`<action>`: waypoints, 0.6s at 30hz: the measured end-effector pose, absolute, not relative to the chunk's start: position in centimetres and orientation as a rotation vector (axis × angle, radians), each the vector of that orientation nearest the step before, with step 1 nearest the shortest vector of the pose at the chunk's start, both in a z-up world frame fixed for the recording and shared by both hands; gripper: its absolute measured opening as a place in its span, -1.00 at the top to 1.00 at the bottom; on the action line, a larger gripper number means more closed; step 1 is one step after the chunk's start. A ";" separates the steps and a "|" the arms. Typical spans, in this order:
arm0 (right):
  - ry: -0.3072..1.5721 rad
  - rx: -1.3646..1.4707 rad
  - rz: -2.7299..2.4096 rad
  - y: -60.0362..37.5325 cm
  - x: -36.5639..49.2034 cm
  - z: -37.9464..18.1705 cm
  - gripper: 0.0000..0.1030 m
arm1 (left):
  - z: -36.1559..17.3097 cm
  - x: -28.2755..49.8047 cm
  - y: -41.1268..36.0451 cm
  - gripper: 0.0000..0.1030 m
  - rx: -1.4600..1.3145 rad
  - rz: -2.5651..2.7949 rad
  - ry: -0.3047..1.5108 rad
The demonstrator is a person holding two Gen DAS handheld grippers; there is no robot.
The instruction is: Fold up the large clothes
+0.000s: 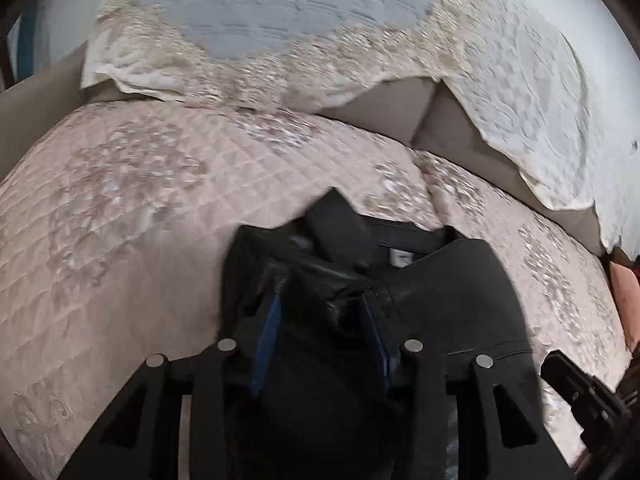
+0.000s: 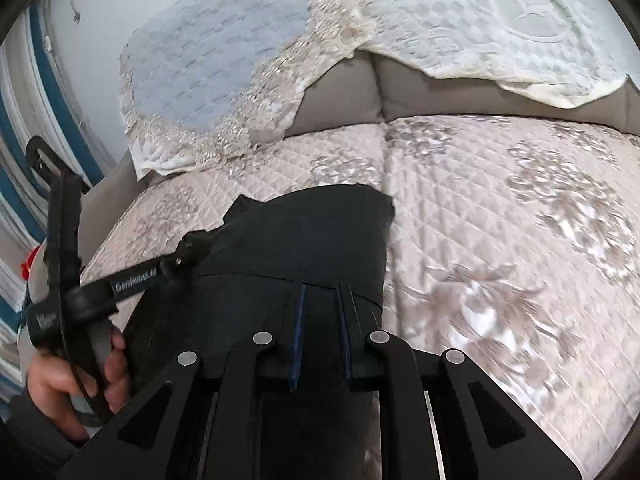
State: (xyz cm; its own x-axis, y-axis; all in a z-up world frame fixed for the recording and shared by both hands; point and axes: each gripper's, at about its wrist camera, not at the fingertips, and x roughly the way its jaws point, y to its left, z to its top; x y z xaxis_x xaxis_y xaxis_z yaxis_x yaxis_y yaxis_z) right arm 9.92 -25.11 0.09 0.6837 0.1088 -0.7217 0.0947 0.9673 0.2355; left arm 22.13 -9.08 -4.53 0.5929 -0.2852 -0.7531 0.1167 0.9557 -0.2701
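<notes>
A large black garment (image 1: 448, 292) lies on a pink quilted sofa cover (image 1: 140, 220). In the left wrist view my left gripper (image 1: 324, 292) is shut on a bunched fold of the black garment, with a collar and white label just beyond. In the right wrist view my right gripper (image 2: 322, 292) is shut on the garment's (image 2: 312, 232) near edge, the cloth stretching away from the fingers. The left gripper's body (image 2: 132, 280) and the hand holding it show at the left of the right wrist view.
Cream lace covers (image 1: 532, 120) and a pale blue quilted pad (image 1: 280, 8) drape over the grey sofa backrest (image 2: 340, 96). The pink quilted seat (image 2: 520, 220) extends to the right. A striped blue and white surface (image 2: 20, 128) stands at far left.
</notes>
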 end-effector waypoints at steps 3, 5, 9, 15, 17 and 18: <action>0.884 0.232 0.008 -24.2 11.3 -1.6 0.70 | -5.5 22.5 -8.6 0.14 -0.234 -0.244 0.930; 0.916 0.209 0.001 -24.0 11.6 -2.3 0.70 | -6.2 22.6 -9.0 0.14 -0.221 -0.244 0.932; 0.975 0.133 0.000 -23.6 12.5 -3.4 0.71 | -7.0 23.8 -9.7 0.13 -0.197 -0.234 0.967; 0.959 0.176 -0.009 -24.5 11.5 -1.4 0.71 | -4.3 23.0 -9.0 0.16 -0.213 -0.287 0.972; 0.899 0.184 0.008 -24.2 9.7 0.6 0.70 | -2.6 21.6 -8.5 0.16 -0.215 -0.317 0.942; 0.876 0.186 0.028 -23.8 8.8 1.3 0.70 | -1.9 20.6 -8.2 0.16 -0.217 -0.340 0.929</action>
State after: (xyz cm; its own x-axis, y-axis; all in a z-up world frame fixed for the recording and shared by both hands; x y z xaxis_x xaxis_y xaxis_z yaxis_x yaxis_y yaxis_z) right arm 8.80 -23.80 1.29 0.6409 0.1009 -0.7610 0.0517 0.9834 0.1739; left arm 20.58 -8.20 -1.95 0.5511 -0.3773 -0.7443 0.1927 0.9254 -0.3264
